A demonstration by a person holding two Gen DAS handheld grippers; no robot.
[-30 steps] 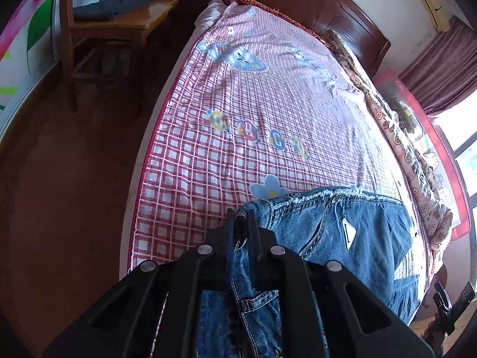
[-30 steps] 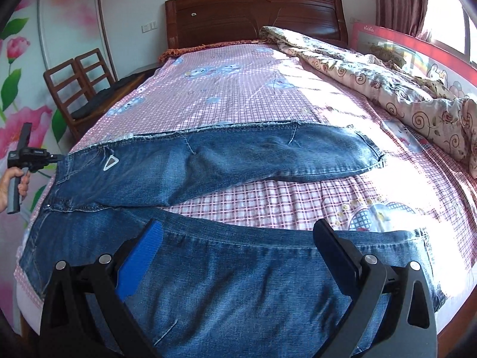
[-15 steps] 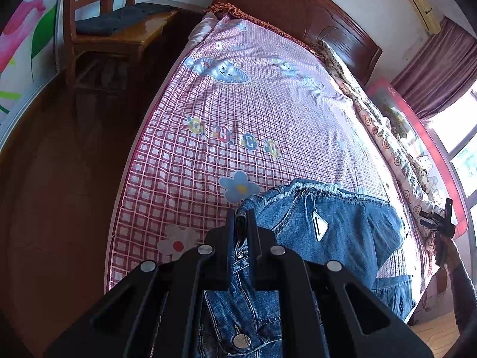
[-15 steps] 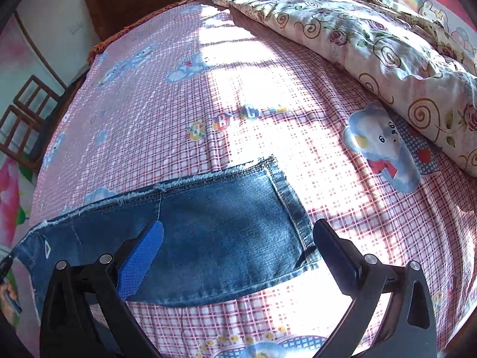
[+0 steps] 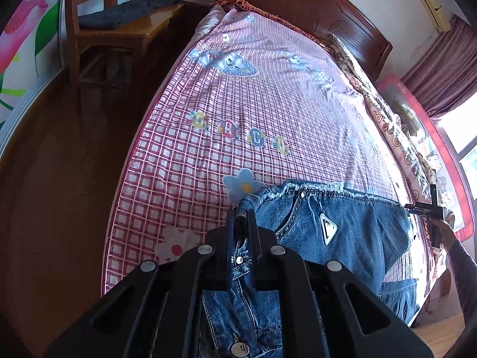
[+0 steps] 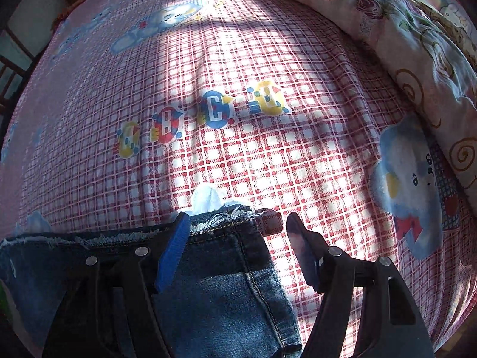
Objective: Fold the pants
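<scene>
Since the earlier frame our right hand-held gripper [image 6: 237,249] has been travelling along the far leg of the jeans [image 6: 220,283] to its hem, and the waist end has been creeping a little up the checked bed sheet [image 5: 268,95].

Left wrist view: we are keeping the left hand-held gripper [image 5: 241,232] clamped together on the waistband near the button fly. The jeans are lying across the foot end of the bed, one leg running right toward the person's hand [image 5: 444,232] carrying the other tool.

Right wrist view: we are closing the jaws around the frayed hem corner; denim is sitting between them, the blue pad [image 6: 174,250] resting over the cloth, the right finger [image 6: 301,247] not yet touching it.

Progress: we are judging the fold barely begun. Legs are still separate, and laying one onto the other plus the lengthwise folds remain.
</scene>
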